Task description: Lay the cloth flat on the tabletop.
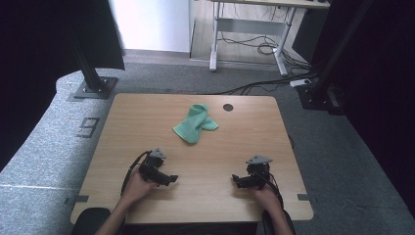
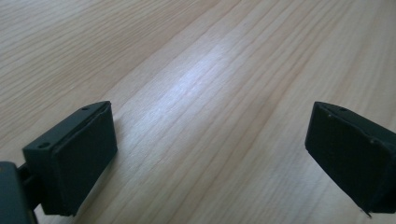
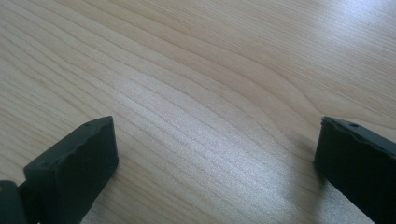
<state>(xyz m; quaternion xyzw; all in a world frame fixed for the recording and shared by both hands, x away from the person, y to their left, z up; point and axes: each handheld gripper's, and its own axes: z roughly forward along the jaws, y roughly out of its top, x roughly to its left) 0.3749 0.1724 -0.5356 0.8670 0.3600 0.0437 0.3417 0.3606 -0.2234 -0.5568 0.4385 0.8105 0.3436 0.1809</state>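
A crumpled green cloth (image 1: 195,124) lies on the far middle of the wooden table (image 1: 147,122). My left gripper (image 1: 172,179) rests near the front left, held by a hand, its tips pointing right. My right gripper (image 1: 236,180) rests near the front right, tips pointing left. Both sit well short of the cloth. In the left gripper view the left gripper (image 2: 210,154) has its jaws wide apart over bare wood. The right gripper (image 3: 215,163) stands just as wide in the right gripper view, nothing between its jaws.
A dark round hole (image 1: 228,107) marks the tabletop near the far edge, right of the cloth. Black frame posts (image 1: 93,78) stand on the carpet beyond the far corners. A desk with cables (image 1: 254,44) is farther back.
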